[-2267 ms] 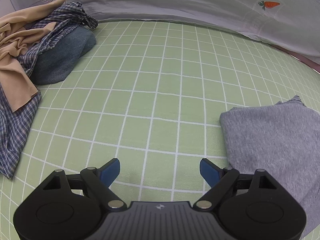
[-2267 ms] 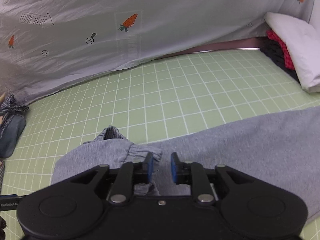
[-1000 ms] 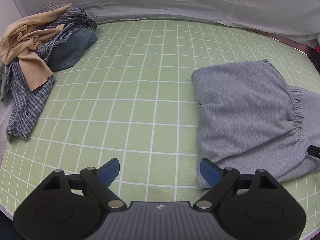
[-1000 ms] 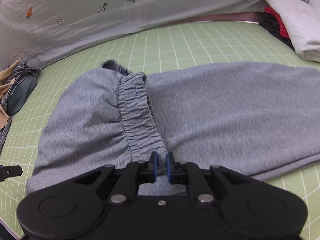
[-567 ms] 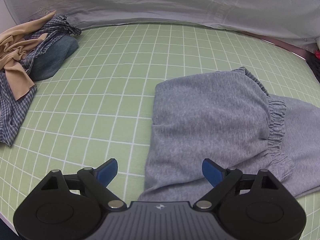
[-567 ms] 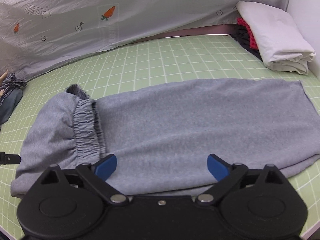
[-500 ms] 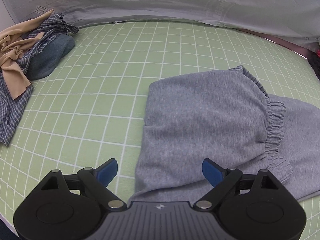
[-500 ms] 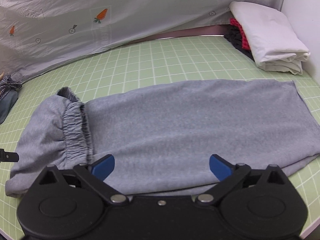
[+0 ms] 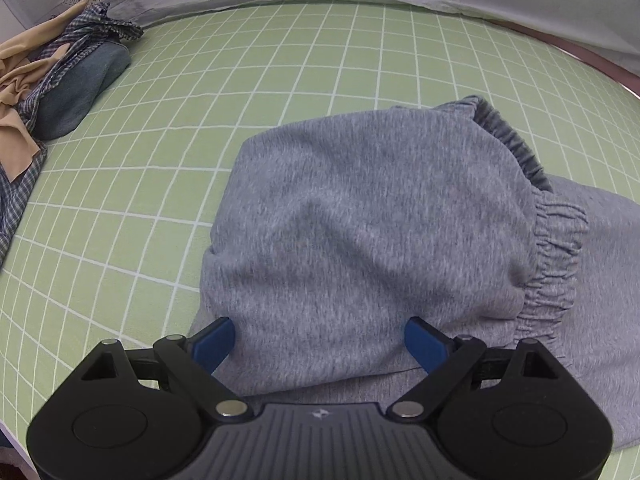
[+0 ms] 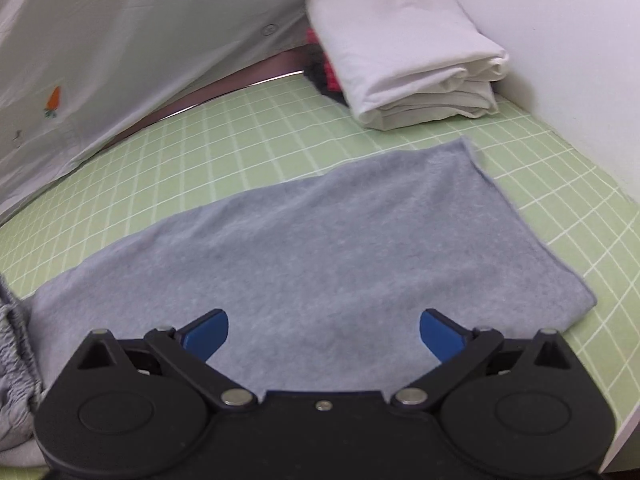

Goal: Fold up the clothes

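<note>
Grey sweatpants (image 9: 372, 216) lie on the green checked sheet (image 9: 240, 92), the top part folded over so the elastic waistband (image 9: 556, 248) lies across the legs. My left gripper (image 9: 320, 338) is open and empty, its blue fingertips (image 9: 212, 340) right over the near edge of the folded part. In the right wrist view the pant legs (image 10: 320, 240) stretch flat toward the right, hem end near the wall. My right gripper (image 10: 324, 332) is open and empty just above the legs.
A pile of unfolded clothes, tan, plaid and denim (image 9: 60, 76), sits at the far left. A folded white stack (image 10: 408, 52) over dark and red clothes stands at the far right by a white wall (image 10: 560, 40). A grey carrot-print sheet (image 10: 100, 40) hangs behind.
My right gripper let go of the waistband, opened, and swung right over the pant legs. My left gripper moved in low over the folded top part of the pants.
</note>
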Available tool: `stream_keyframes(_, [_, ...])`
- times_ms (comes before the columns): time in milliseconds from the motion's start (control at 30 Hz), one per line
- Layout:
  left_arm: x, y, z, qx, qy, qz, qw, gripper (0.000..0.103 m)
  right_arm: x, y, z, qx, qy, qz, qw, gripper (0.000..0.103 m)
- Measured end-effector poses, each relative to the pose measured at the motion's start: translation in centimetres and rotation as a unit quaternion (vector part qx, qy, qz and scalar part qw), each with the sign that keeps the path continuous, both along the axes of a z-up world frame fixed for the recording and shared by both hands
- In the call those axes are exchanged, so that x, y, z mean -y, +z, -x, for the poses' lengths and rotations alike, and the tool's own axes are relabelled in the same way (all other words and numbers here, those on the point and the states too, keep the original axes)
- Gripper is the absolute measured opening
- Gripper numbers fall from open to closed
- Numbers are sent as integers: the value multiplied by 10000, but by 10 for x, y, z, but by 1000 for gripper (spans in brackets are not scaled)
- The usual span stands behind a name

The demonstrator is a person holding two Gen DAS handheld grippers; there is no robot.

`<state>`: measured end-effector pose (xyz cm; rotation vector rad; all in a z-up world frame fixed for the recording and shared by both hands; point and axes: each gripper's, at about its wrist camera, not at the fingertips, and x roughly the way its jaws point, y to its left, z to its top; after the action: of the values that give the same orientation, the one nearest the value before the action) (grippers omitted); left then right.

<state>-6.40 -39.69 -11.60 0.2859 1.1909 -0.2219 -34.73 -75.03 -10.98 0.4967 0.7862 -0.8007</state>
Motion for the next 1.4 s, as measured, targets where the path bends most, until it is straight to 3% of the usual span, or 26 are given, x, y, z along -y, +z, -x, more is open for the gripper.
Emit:
stream_keyframes(167, [8,-7,-1,-29,124,-219,9997,102,61,-13,16,-123,-627,84,9979,103])
stream_keyframes(400, [14,-6,-4,-115,281,-356,9989,103,124,-36,30,-257,-1024,-90,9944,103])
stream_keyframes(800, [24,-3,-5,-207,251,-567,9979,103,131,-48,28,-462,-712,45,9964,103])
stream_keyframes(867, [24,-3,-4,-219,253,-549,9979,103,129,-46,28,-440,-689,50,9966,95])
stream_keyframes(900, [24,-3,-4,-220,261,-535,9980,103,127,-43,28,-398,-610,91,9973,78])
stream_keyframes(933, [24,-2,-3,-220,268,-520,9980,103,125,-40,28,-353,-521,130,9979,47])
stream_keyframes(1000, [23,-2,-2,-221,292,-476,9982,103,122,-36,26,-302,-415,79,9987,16])
stream_keyframes(1167, [13,-5,-7,-268,359,-259,9987,103,114,-26,21,-339,-283,116,9990,10])
stream_keyframes(1400, [0,13,-6,-124,185,173,9996,103,82,21,4,-228,31,753,9969,9])
